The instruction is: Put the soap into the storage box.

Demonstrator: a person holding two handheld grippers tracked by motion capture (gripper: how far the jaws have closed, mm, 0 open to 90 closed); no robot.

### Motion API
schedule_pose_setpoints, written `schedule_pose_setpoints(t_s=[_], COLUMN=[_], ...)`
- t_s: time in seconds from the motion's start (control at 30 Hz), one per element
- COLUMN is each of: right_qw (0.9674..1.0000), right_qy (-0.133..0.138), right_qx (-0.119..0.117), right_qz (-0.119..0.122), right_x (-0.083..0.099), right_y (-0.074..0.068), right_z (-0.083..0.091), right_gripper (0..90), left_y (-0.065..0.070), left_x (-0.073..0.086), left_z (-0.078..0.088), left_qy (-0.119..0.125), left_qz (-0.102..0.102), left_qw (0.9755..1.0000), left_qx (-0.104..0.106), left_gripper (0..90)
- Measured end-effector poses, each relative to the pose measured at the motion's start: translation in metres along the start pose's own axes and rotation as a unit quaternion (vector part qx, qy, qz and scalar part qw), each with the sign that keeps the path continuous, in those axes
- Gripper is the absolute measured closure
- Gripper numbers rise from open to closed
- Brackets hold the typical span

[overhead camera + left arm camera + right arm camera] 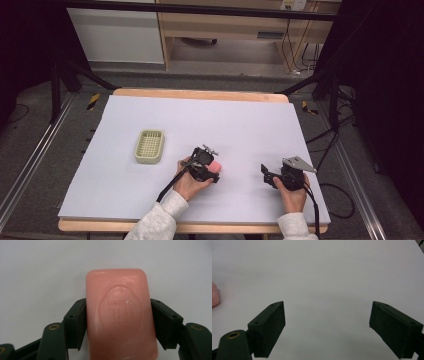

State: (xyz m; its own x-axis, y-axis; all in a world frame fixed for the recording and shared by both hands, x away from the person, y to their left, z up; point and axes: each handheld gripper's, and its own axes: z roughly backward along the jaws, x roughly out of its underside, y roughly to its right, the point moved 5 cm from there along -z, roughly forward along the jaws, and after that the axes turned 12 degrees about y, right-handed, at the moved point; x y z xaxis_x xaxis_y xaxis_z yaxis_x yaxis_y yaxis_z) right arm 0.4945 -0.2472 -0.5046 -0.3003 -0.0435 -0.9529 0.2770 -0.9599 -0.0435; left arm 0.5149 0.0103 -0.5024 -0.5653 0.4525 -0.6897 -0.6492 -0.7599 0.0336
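Clamping a pink soap bar (120, 315) by its 2 long sides, the left gripper (206, 165) sits low near the middle of the desk (250, 125), whether lifted or resting I cannot tell. The right gripper (327, 327) waits at its 3 o'clock, jaws wide and empty. Likely next: carry the soap toward 10 o'clock into the green slatted dish (150, 146), keeping it level.
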Motion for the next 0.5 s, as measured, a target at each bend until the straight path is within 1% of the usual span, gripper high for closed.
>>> schedule_pose_setpoints(t_s=[0.17, 0.33, 0.43, 0.5], right_qw=[1.0000, 1.0000, 1.0000, 1.0000], right_qy=[-0.001, -0.001, 0.000, 0.000], right_qx=[0.000, 0.000, 0.000, 0.000], right_qz=[0.000, 0.000, 0.000, 0.001], right_x=[0.0001, 0.0001, 0.0000, 0.0000], right_y=[0.0000, 0.0001, 0.0004, 0.0003], right_z=[-0.0002, -0.0001, 0.0001, 0.0001], right_gripper=[13.6, 13.7, 13.9, 13.9], left_y=[-0.0006, -0.0006, -0.0002, -0.0009], left_x=[-0.0006, -0.0005, -0.0009, -0.0018], left_z=[0.0006, 0.0010, 0.0024, 0.0057], left_qy=[-0.001, 0.000, 0.002, 0.004], left_qz=[0.005, 0.003, 0.006, 0.001], left_qw=[1.0000, 1.0000, 0.9999, 1.0000], left_qx=[0.003, 0.003, 0.008, 0.008], left_gripper=[37.1, 37.2, 37.2, 37.3])
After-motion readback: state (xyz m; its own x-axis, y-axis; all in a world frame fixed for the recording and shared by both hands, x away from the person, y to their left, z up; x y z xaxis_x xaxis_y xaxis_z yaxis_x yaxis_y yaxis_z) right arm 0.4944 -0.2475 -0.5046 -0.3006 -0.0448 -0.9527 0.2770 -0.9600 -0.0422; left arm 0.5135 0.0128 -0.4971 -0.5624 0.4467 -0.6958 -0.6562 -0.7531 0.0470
